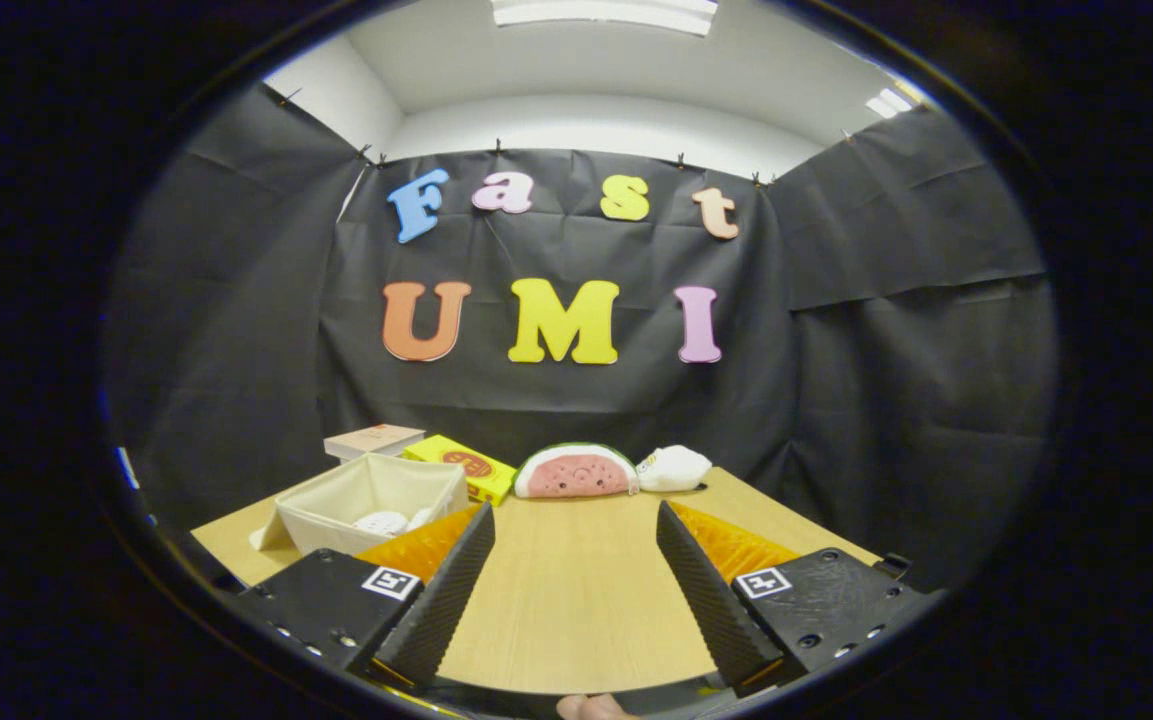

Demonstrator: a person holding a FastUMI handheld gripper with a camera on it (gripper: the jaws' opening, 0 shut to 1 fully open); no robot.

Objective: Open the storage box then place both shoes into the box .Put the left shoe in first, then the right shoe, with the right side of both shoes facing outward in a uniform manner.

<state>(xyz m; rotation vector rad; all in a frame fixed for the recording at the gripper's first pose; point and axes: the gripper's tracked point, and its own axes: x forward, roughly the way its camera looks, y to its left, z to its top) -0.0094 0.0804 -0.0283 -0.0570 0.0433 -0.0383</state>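
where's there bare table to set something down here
The widest bare patch of table runs between the open gripper fingers and ahead to the watermelon plush. It is crowded along the far edge: book, yellow box, plush, white toy. The open storage box fills the left side.

Hand-held gripper over the worktop, fingers spread wide with nothing between. Ahead and left, an open box with shoes inside; behind it a book and a flat carton. Straight ahead at the far edge, a melon-slice plush, with a second plush touching its right side.
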